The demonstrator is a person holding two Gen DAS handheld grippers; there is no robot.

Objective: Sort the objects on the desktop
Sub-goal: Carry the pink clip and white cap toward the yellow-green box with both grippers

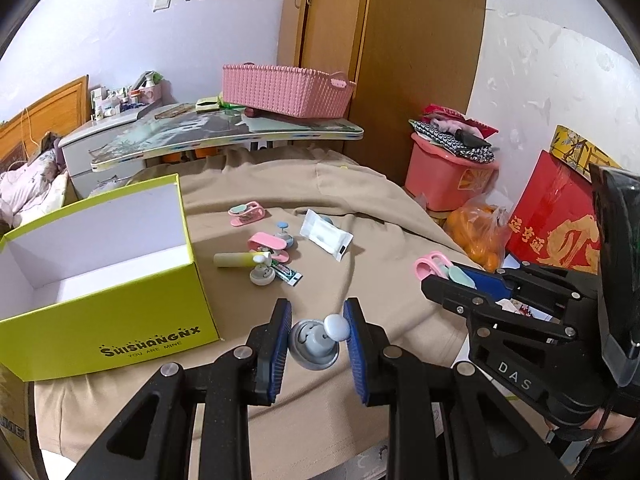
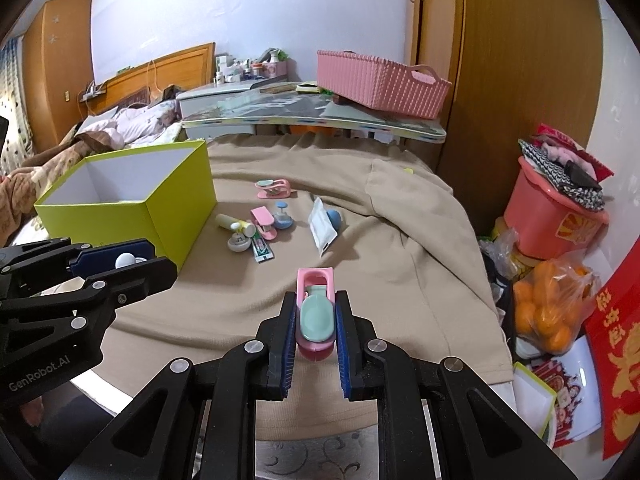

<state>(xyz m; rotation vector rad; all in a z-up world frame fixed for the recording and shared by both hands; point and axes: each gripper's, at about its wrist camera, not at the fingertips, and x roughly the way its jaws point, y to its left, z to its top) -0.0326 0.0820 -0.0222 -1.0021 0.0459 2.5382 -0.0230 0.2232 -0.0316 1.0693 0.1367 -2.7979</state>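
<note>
Over beige cloth (image 2: pixel 400 264), both grippers (image 1: pixel 316 336) (image 2: pixel 316 332) hold level, each clamping a clip.

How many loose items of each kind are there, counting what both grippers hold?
Pink clips: 3, one in the right gripper
Round knobs: 3, one in the left gripper
Blue round thing, half hidden: 1
Tube: 1
White sachet: 1
Green strip pack: 1
Total: 10
</note>
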